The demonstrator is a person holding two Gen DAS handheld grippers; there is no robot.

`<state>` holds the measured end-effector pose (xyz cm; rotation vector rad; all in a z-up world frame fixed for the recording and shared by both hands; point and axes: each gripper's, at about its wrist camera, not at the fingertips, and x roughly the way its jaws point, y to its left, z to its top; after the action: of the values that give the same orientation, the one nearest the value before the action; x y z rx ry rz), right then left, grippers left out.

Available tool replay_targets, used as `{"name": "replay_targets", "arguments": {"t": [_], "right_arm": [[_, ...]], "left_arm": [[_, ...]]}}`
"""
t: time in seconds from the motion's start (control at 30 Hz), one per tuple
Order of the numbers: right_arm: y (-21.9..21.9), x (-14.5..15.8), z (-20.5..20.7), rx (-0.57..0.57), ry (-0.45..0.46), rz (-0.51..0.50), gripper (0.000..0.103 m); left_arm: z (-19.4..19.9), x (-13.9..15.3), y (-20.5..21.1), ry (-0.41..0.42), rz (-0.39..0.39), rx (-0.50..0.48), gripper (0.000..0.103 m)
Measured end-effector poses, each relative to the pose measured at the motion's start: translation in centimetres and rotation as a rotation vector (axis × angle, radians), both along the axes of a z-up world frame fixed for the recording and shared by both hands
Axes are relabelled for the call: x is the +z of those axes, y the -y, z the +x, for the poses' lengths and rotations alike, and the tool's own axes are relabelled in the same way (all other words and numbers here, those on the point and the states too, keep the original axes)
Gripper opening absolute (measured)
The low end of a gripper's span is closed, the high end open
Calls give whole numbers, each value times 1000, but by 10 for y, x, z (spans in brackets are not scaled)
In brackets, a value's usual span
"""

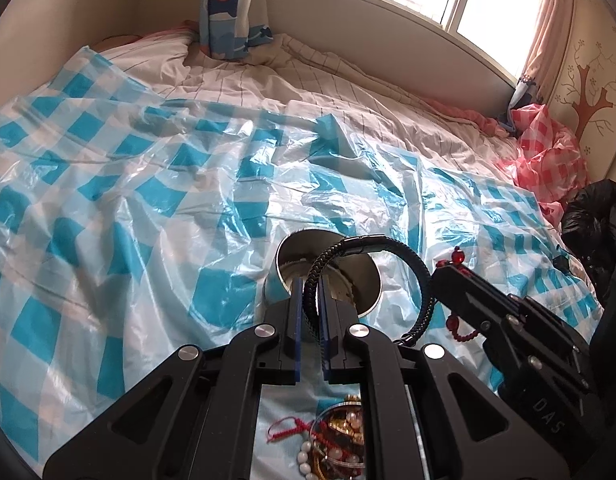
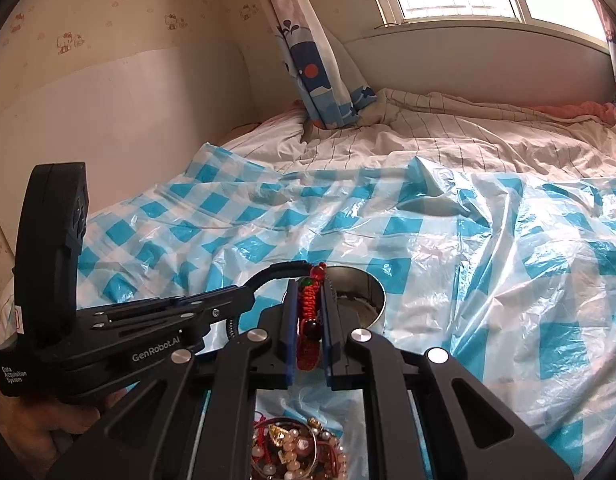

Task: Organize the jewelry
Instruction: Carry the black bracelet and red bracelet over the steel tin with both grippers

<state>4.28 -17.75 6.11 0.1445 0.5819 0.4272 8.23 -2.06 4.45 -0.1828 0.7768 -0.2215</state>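
Left gripper point(image 1: 310, 292) clamped on black braided bracelet point(image 1: 391, 249). Right gripper point(image 2: 311, 300) clamped on red cord bracelet point(image 2: 309, 308). Steel cup point(image 1: 363, 276) just ahead of both; jewelry dish point(image 2: 296, 452) beneath.

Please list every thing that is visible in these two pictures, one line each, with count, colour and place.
black braided bracelet: one, black, held in the left gripper above the metal cup
red cord bracelet: one, red with beads, clamped in the right gripper
metal cup: one, silver, standing open on the plastic sheet
jewelry dish: one, clear, heaped with pearls, gold and red cord, below the grippers
plastic sheet: one, blue-white check, over the bed
curtain: one, blue pattern, by the window
left gripper: one, black
right gripper: one, black
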Motion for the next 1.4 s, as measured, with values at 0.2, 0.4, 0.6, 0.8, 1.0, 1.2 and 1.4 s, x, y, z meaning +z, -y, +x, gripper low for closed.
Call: {"name": "replay_targets", "arguments": {"t": [0.2,0.4,0.6,0.8,1.0,1.2,1.4], "right_arm": [[-5,-6,14,18,20,-19,11],[-4,-17,33,13,-1,-22,11],[-5,-24,42,14,-15,-28,11],[-7,-29,51,18,-28,-33,11],[-6,-36,60,22,-46,-26,11],[-8,-41,65,29,-60,-22,11],[-9,-46,69,32,-73,-14,11]], "left_arm": [[17,0,2,-3,7,-5,6],[29,-11,3,-25,3,-11,6],[38,-21,9,-46,5,-22,6],[49,-33,14,-67,6,-24,6],[53,-37,17,-65,24,-21,6],[55,-42,14,-84,26,-14,8],[55,-43,13,-81,45,2,10]]}}
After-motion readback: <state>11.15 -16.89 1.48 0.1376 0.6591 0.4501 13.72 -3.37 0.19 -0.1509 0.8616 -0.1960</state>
